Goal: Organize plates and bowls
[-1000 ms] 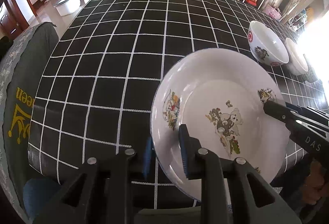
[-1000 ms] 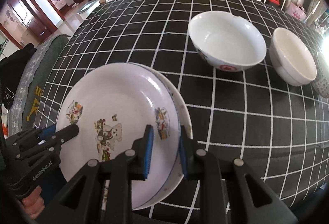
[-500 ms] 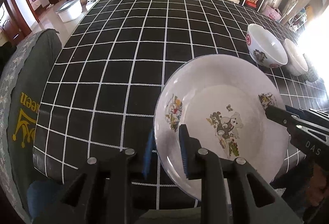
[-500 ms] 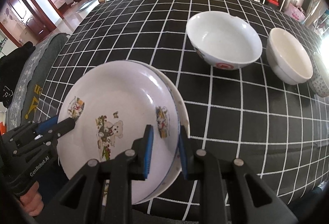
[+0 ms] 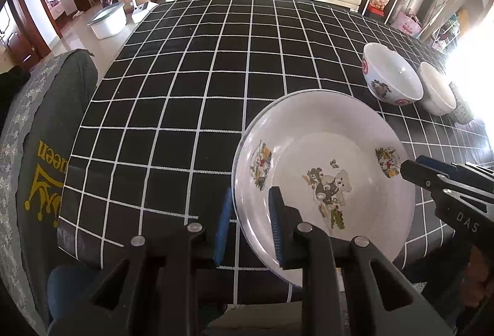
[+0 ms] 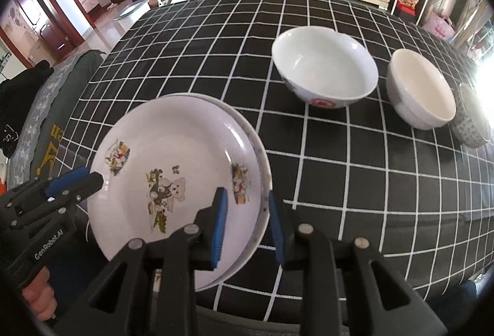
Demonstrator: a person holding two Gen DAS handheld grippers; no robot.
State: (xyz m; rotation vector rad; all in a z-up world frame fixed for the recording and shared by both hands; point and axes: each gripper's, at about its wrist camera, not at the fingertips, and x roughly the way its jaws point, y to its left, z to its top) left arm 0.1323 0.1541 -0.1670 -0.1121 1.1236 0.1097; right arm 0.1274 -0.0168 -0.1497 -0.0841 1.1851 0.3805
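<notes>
Right gripper (image 6: 247, 223) jaws are opening off the stacked plates (image 6: 173, 181) that now sit lower on the table (image 6: 339, 181), left gripper (image 5: 250, 225) still clamped on their rim, so stacking looks nearly done.

The left gripper (image 5: 248, 225) points steeply downward, its blue pads pinched on a plate's rim. The right gripper (image 6: 247, 225) also tilts steeply down, its jaws opening around the opposite rim; whether its pads still touch is unclear. A hand (image 6: 38, 294) holds the left gripper's handle.
</notes>
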